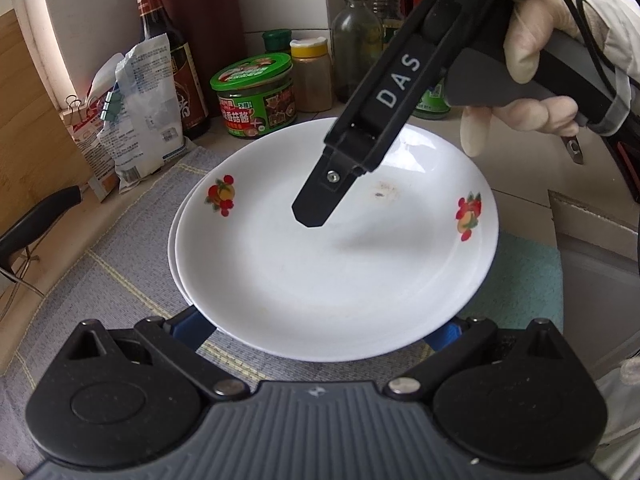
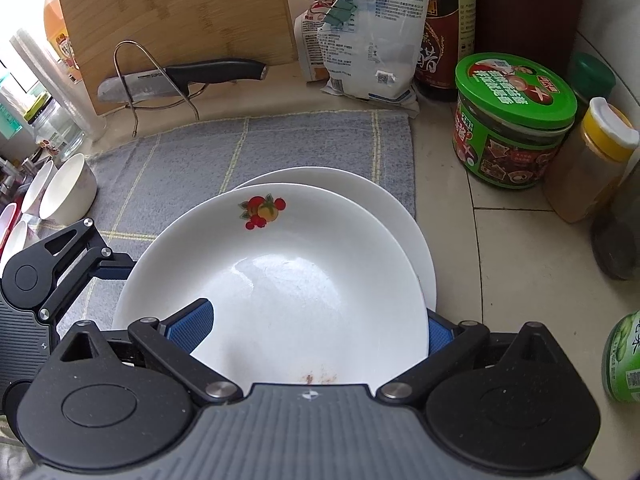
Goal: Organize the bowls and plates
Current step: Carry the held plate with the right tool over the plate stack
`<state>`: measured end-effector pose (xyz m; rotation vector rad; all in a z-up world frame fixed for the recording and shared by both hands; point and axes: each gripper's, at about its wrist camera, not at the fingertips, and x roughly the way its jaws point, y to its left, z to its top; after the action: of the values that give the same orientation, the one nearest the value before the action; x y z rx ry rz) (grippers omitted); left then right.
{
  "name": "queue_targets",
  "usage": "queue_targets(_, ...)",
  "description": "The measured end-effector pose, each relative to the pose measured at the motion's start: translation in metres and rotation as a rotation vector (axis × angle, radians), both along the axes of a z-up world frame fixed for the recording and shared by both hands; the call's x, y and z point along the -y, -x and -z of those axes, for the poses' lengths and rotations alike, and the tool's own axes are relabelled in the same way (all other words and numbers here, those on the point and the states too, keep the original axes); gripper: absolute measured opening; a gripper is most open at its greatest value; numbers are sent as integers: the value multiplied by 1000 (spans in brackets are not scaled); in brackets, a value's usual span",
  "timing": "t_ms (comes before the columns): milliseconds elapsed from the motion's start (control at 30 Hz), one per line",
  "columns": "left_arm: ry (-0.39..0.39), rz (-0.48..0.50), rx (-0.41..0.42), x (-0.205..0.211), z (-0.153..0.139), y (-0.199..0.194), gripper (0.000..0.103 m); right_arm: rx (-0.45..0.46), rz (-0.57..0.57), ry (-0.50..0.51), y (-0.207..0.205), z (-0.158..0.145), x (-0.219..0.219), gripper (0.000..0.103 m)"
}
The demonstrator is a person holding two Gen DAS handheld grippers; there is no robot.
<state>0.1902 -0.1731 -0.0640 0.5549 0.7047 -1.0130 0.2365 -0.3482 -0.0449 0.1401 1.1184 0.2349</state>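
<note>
A white plate with fruit decals (image 1: 320, 272) (image 2: 288, 264) lies on a plain white plate (image 2: 400, 216) on a grey cloth (image 1: 120, 264). My right gripper (image 2: 316, 328) is open across the decorated plate's rim, with one blue pad (image 2: 192, 324) over the plate's inside and the other pad (image 2: 440, 334) behind its edge. In the left wrist view the right gripper's upper finger (image 1: 316, 200) hovers over the plate and casts a shadow. My left gripper (image 1: 318, 330) is open at the near rim, both fingertips hidden under the plate. One of its fingers (image 2: 116, 270) shows in the right wrist view.
White bowls (image 2: 68, 188) stand at the cloth's left end. A knife (image 2: 180, 76) rests on a wire rack before a wooden board (image 2: 176, 20). A green-lidded jar (image 2: 512, 120), spice jar (image 2: 592, 160), bottles and bags line the wall. A sink (image 1: 600, 264) lies to the right.
</note>
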Motion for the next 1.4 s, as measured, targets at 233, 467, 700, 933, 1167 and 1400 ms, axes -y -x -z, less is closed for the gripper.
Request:
queue_targets(233, -22, 11, 13, 3, 1, 0, 102, -7, 10, -3, 3, -2, 1, 103)
queue_targets(467, -55, 19, 29, 6, 2, -1, 102, -13, 22, -9, 5, -3, 3, 103)
queue_targets(700, -87, 25, 48, 11, 3, -2, 102, -19, 37, -16, 7, -4, 6, 103)
queue_targets(933, -55, 2, 29, 0, 1, 3, 103, -30, 18, -7, 4, 0, 0, 103)
queue_targets(1167, -66, -51, 40, -9, -4, 5, 102, -40, -42, 0, -7, 6, -16, 103)
queue_targets(1400, -88, -77, 52, -9, -5, 0, 103, -59, -72, 15, -20, 14, -23, 103)
